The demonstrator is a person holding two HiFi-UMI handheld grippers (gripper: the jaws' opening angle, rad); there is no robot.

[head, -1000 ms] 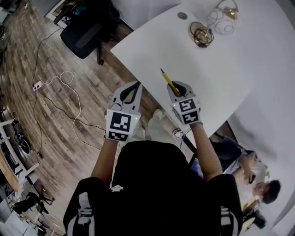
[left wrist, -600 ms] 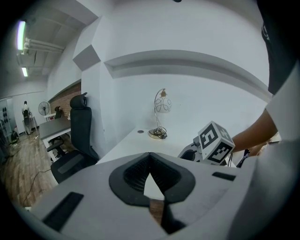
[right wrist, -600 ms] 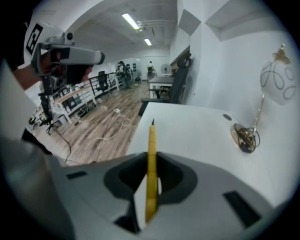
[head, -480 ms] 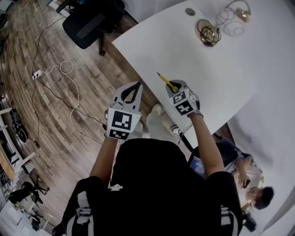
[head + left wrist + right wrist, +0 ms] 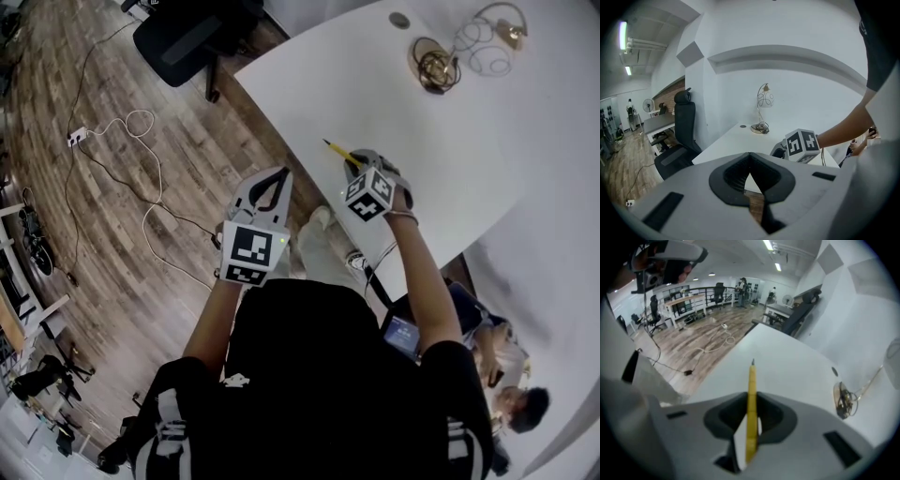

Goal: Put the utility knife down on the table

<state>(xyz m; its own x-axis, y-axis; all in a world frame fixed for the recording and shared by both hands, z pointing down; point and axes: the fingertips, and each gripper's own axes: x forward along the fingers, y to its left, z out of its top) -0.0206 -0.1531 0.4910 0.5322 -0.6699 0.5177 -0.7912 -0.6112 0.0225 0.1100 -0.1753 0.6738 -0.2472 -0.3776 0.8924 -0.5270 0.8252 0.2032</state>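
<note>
A thin yellow utility knife [image 5: 338, 154] sticks out forward from my right gripper [image 5: 360, 162], which is shut on its handle above the near part of the white table [image 5: 441, 141]. In the right gripper view the knife [image 5: 752, 376] runs straight ahead between the pads, tip over the table [image 5: 787, 366], gripper [image 5: 750, 404] tilted steeply down. My left gripper [image 5: 282, 174] hangs beyond the table's left edge, over the wooden floor, shut and empty. In the left gripper view its jaws [image 5: 749, 155] meet, and the right gripper's marker cube [image 5: 802, 144] shows ahead to the right.
A desk lamp with a coiled cable [image 5: 435, 69] and a round grommet [image 5: 400, 19] are at the table's far end. A black office chair [image 5: 192, 42] stands beyond the table corner. A white cable and power strip [image 5: 74, 138] lie on the floor. A person sits at lower right [image 5: 511, 403].
My right gripper has sunk towards the table and rolled, so the knife now lies flatter and points farther left. The left gripper has dropped a little.
</note>
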